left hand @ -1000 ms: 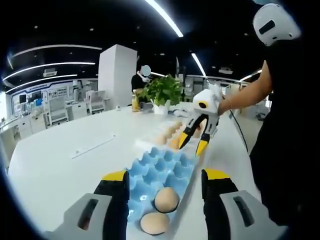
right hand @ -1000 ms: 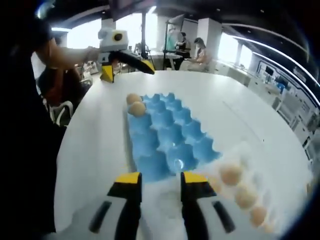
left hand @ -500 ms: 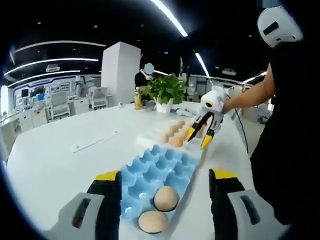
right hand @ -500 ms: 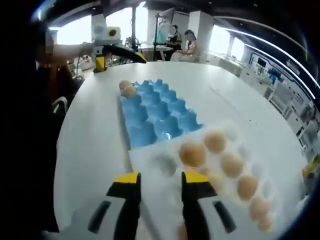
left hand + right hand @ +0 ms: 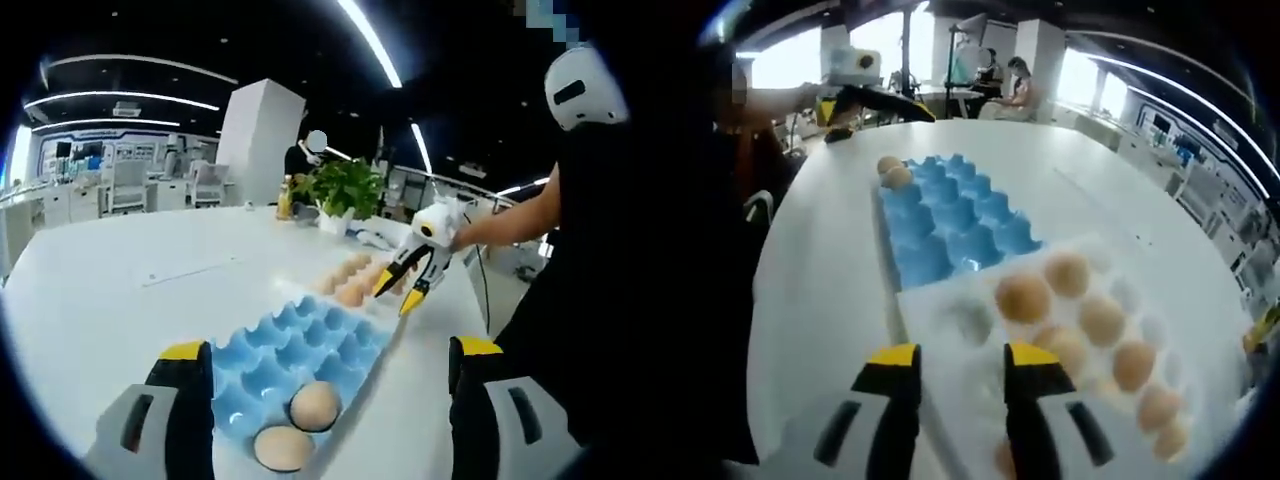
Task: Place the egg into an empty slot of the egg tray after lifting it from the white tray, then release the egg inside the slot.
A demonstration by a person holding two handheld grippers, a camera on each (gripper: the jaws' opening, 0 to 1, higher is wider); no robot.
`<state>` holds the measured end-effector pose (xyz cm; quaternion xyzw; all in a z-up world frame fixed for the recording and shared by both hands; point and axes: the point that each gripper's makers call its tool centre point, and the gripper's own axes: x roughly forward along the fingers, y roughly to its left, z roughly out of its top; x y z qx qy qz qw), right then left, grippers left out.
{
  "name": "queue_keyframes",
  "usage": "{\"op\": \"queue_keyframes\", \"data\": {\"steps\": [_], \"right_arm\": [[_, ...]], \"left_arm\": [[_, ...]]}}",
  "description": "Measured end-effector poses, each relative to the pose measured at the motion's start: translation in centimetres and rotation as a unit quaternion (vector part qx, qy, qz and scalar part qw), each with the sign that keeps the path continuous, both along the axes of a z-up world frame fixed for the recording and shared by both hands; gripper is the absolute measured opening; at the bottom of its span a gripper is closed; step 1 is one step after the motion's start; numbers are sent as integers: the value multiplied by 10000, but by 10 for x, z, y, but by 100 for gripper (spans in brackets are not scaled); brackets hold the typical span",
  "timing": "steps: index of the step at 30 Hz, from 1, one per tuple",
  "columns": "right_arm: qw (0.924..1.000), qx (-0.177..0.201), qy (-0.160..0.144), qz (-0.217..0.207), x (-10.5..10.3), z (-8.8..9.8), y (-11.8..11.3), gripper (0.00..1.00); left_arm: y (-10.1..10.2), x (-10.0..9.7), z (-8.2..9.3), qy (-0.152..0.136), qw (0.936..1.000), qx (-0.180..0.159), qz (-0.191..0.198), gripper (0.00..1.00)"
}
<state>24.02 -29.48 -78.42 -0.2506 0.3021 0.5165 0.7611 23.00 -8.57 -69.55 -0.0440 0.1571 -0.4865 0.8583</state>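
I'm hovering the right gripper (image 5: 952,362), jaws parted and empty, over the white tray's (image 5: 940,310) near edge | nearest egg (image 5: 1023,297) seemingly just ahead-right | I'm centring before closing gently | left gripper (image 5: 330,355) wide, idling at blue egg tray's (image 5: 300,350) end

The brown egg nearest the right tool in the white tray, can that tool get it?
Probably yes. The right tool is open above the white tray, and the egg sits uncovered just ahead, slightly to one side, with nothing in between.
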Motion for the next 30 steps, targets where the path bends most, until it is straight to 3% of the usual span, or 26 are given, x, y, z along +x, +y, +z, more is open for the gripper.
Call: {"op": "queue_keyframes", "data": {"steps": [6,10,14,17,19,21,25,30], "right_arm": [[9999,107,-15,-84,-1,-2,-1,33],[9997,189,-40,-180,-1,1,-2,34],[9993,162,-270,-202,-1,9,-8,33],[9975,301,-370,-528,6,22,-21,32],[9957,71,-518,-763,12,22,-44,32],[9951,62,-387,-910,12,21,-54,32],[9934,-156,-435,-1049,14,18,-73,30],[9925,-304,-327,-1137,16,12,-80,28]], "left_arm": [[2,-2,0,-114,9999,88,26,100],[2,-3,11,-185,9996,-100,188,100],[2,-5,12,-292,9993,-62,225,100],[6,-1,11,-286,9991,-91,305,100],[6,0,10,-318,9990,-34,301,100],[6,0,9,-275,9992,-20,282,100],[5,1,10,-314,9992,-11,244,100],[5,4,9,-276,9992,-2,277,100]]}}
